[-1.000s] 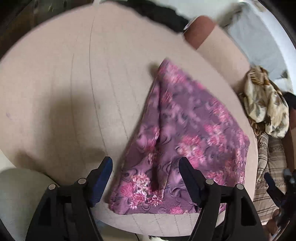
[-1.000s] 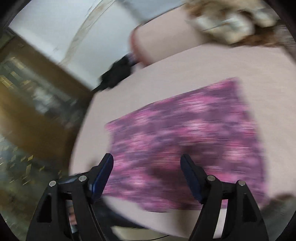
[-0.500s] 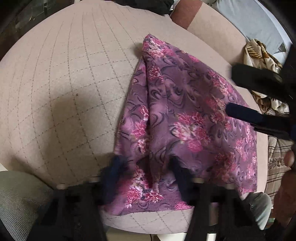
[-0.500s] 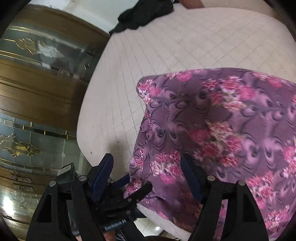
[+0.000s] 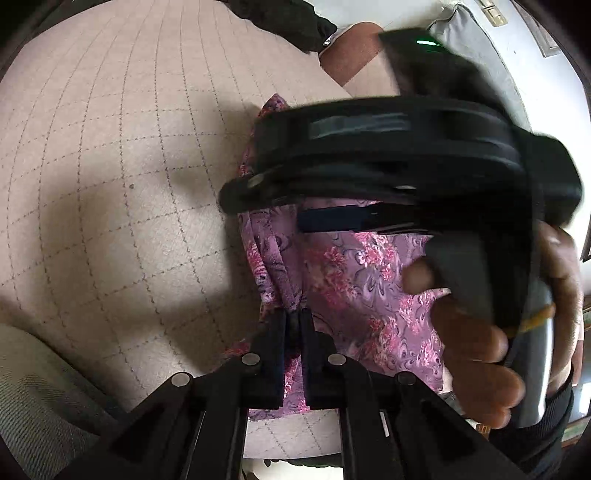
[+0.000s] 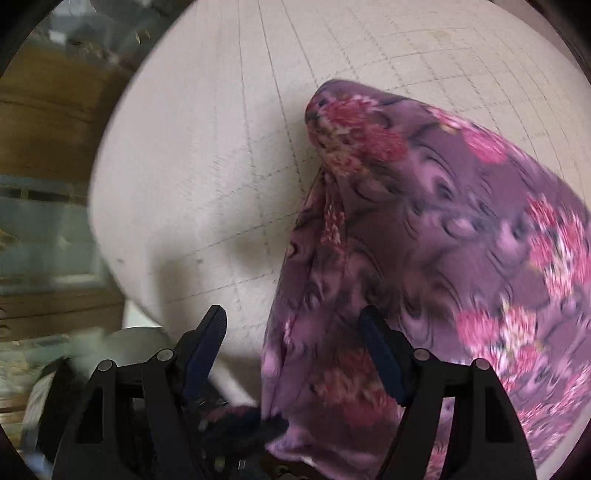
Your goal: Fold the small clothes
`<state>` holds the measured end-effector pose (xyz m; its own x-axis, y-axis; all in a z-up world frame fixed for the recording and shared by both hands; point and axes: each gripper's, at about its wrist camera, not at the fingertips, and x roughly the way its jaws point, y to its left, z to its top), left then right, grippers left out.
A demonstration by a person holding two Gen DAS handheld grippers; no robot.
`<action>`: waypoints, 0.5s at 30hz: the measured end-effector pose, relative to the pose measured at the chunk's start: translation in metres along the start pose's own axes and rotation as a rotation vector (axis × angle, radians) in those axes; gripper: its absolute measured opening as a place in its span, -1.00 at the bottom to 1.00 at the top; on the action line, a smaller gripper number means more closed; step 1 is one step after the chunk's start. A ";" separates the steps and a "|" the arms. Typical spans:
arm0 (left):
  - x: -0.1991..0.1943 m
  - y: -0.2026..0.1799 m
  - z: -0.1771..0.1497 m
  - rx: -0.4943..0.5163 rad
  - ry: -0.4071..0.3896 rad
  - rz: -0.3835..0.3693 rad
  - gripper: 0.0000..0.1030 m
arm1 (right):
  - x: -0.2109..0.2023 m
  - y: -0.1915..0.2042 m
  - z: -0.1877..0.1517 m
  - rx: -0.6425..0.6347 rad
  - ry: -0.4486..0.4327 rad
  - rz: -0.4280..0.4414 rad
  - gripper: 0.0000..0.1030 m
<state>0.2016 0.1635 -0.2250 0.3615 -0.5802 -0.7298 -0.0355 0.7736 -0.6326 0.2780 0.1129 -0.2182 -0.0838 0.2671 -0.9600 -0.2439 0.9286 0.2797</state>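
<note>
The purple floral garment [image 5: 354, 280] lay on the beige quilted cushion [image 5: 110, 166], near its front edge, its left side gathered into long folds; in the right wrist view the same cloth [image 6: 443, 240] rose in a soft hump toward a rounded far corner.

The left gripper [image 5: 293, 325] pointed steeply down at the near hem; its jaws were pinched together on a bunch of the garment's folded edge, the fabric squeezed up between the two pads; the cloth puckered toward that pinch.

The right gripper [image 6: 297, 343] pointed almost straight down over the garment's left edge; its jaws stood wide apart, one blue pad [image 6: 380, 354] over the purple fabric, the other over bare cushion beside it; nothing was pressed between them. In the left wrist view it [image 5: 332, 218] crossed the frame from the right, blurred, lying sideways above the middle of the garment; the person's right hand [image 5: 491, 332] wrapped its grey handle, fingers curled round the front, thumb side toward the camera.

A dark garment [image 5: 291, 22] lay at the cushion's far edge; beyond the cushion's left rim stood a wooden cabinet [image 6: 48, 122] with glass panels.
</note>
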 end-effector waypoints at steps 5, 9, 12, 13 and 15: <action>-0.006 -0.007 -0.001 0.019 -0.040 -0.019 -0.95 | 0.015 0.006 0.004 -0.012 0.011 -0.160 -0.41; -0.018 -0.015 -0.005 0.071 -0.103 -0.029 -0.96 | 0.001 -0.004 -0.002 -0.006 -0.019 -0.128 -0.77; -0.039 -0.044 -0.018 0.194 -0.191 -0.010 -0.95 | -0.034 -0.015 -0.015 0.008 -0.118 -0.031 -0.78; -0.044 -0.062 -0.027 0.254 -0.209 0.000 -0.95 | -0.047 -0.021 -0.023 0.011 -0.161 0.005 -0.78; -0.050 -0.083 -0.037 0.307 -0.216 0.007 -0.95 | -0.081 -0.035 -0.045 0.028 -0.253 0.090 -0.79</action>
<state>0.1526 0.1186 -0.1456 0.5520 -0.5331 -0.6412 0.2304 0.8365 -0.4972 0.2493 0.0474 -0.1500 0.1407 0.4017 -0.9049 -0.2192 0.9040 0.3672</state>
